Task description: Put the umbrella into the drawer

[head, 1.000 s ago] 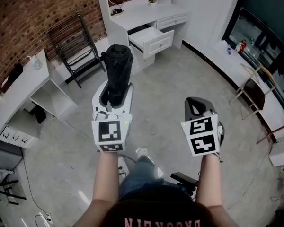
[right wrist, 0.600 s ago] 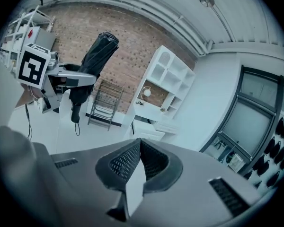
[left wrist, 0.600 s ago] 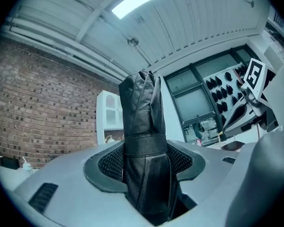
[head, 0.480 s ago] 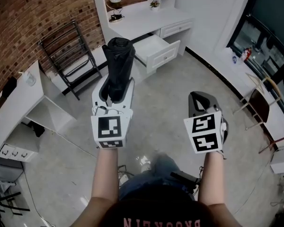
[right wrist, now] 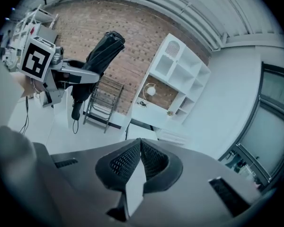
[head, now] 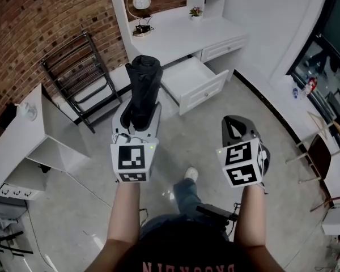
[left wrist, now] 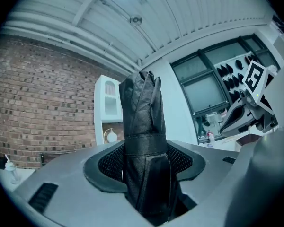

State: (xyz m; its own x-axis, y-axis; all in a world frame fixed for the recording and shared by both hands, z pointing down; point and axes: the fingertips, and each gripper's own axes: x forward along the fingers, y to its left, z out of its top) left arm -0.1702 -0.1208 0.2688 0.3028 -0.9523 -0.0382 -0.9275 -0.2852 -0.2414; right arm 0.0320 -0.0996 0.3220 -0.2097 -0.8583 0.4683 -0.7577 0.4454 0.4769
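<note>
A folded black umbrella (head: 143, 88) stands upright between the jaws of my left gripper (head: 137, 113), which is shut on it; in the left gripper view the umbrella (left wrist: 144, 145) fills the gap between the pads. The white drawer (head: 196, 84) stands pulled open under the white desk (head: 175, 34), ahead and right of the umbrella. My right gripper (head: 234, 130) is at the right, its jaws together with nothing in them; in the right gripper view the right gripper (right wrist: 139, 151) has its pads touching. That view also shows the umbrella (right wrist: 100, 54) in the other gripper at upper left.
A dark metal rack (head: 79, 78) leans on the brick wall at left. A low white shelf unit (head: 34, 135) stands further left. A lamp (head: 140, 5) and a small plant (head: 195, 11) sit on the desk. A chair (head: 320, 157) is at the right, by the dark windows.
Both grippers and the person have moved forward across the floor toward the desk; the open drawer now lies closer and lower in the head view. The grip on the umbrella is unchanged.
</note>
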